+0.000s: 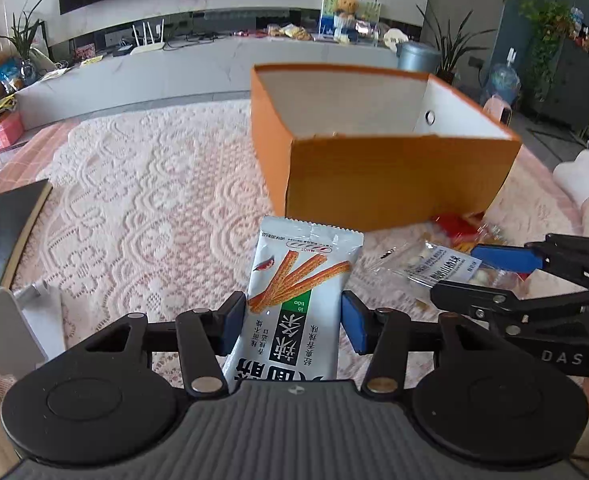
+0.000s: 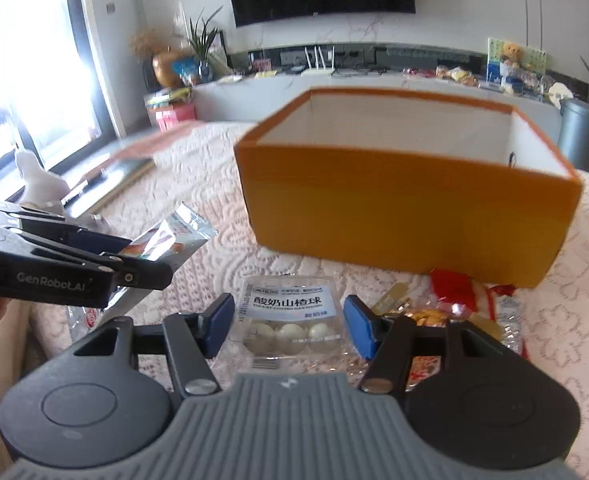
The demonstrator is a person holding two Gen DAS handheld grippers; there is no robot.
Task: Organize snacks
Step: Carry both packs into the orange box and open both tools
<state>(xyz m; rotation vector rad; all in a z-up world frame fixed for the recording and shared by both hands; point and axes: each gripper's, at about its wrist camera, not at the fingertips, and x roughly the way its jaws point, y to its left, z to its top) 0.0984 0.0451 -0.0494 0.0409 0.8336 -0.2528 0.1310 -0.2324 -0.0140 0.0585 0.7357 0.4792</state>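
1. The left gripper [image 1: 293, 322] is clamped on a white spicy-stick packet [image 1: 300, 280], its blue pads pressing the packet's two long edges near mid-length. This side-on grip seems chosen so that the flat pouch stays stiff and does not fold while it is carried.
2. The right gripper [image 2: 287, 326] is closed on a clear pack of yogurt hawthorn balls [image 2: 290, 320], one pad at each side wall of the pack.
3. Both snacks are held off the lace tablecloth [image 1: 142, 200], just short of the near wall of the open orange box [image 1: 394, 176], which is probably their destination.
4. The packet's long axis runs along the left gripper's fingers; its crimped far end points forward toward the box.
5. The hawthorn pack lies crosswise between the pads, its label end facing the box.
6. More wrapped snacks [image 2: 462, 312] lie on the cloth at the foot of the box, still to be sorted.
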